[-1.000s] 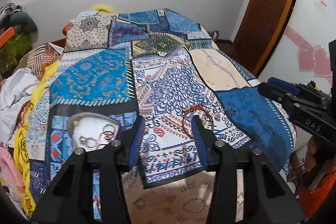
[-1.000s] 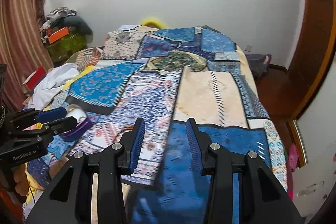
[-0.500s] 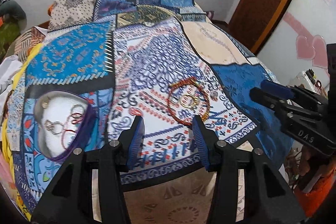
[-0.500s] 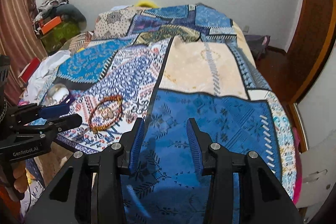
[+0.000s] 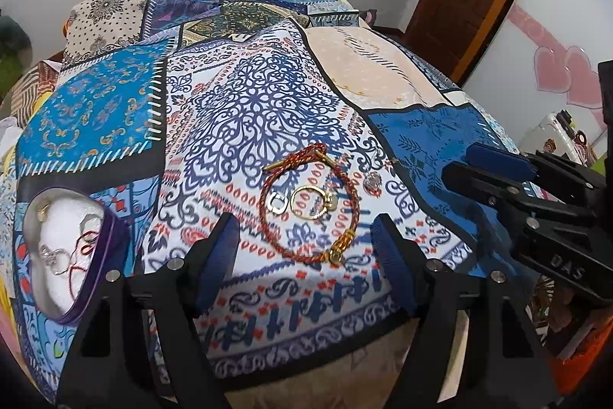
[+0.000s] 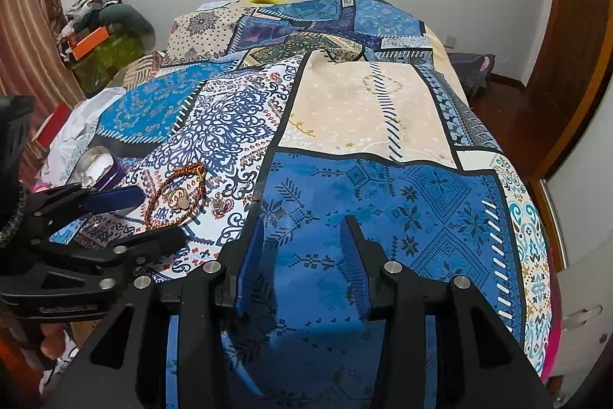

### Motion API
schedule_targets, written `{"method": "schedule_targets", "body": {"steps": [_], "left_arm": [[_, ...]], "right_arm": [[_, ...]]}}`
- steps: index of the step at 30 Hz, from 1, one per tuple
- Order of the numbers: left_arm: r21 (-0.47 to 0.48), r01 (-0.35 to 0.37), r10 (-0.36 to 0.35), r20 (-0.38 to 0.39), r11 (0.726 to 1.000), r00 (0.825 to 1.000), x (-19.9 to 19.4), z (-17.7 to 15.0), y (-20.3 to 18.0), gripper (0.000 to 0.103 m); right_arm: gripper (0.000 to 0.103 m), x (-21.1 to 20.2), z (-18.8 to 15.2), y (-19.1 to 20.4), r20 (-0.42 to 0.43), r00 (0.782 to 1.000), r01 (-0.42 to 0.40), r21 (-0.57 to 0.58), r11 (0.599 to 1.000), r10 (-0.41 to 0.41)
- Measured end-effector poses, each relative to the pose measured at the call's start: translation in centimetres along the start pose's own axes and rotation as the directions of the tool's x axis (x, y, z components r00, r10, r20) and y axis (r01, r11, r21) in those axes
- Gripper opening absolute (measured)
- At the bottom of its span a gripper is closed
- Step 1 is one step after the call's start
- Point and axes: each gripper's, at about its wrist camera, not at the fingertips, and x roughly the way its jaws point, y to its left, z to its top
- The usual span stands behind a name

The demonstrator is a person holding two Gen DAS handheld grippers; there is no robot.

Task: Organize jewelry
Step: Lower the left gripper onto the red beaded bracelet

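1 red bracelet (image 5: pixel 308 204) lies beyond left gripper (image 5: pixel 306 240).

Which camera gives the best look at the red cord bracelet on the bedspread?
The left wrist view: the red cord bracelet lies large and unobstructed just ahead of the open left hand-held gripper. The right wrist view shows it small at far left, beside that gripper.
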Motion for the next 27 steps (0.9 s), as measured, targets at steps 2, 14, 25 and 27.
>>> {"method": "schedule_targets", "body": {"steps": [2, 14, 25, 27], "left_arm": [[0.006, -0.003, 0.003, 0.007, 1.000, 1.000, 0.1, -0.1, -0.1, 0.071], [0.034, -0.018, 0.017, 0.024, 0.999, 1.000, -0.1, 0.0, 0.2, 0.048], [-0.003, -0.015, 0.016, 0.052, 1.000, 0.999, -1.3, -0.1, 1.6, 0.033], [-0.013, -0.014, 0.015, 0.058, 1.000, 0.998, -1.5, -0.1, 1.9, 0.033]], "right_arm": [[0.038, 0.1, 0.0, 0.1, 0.000, 1.000, -0.011, -0.003, 1.000, 0.011], [0.038, 0.8, 0.3, 1.4, 0.000, 0.998, -0.070, -0.030, 0.997, 0.070], [0.035, 1.9, 1.0, 2.8, -0.015, 0.992, -0.124, -0.060, 0.990, 0.123], [0.031, 2.3, 1.1, 3.2, -0.023, 0.992, -0.128, -0.071, 0.989, 0.127]]}}
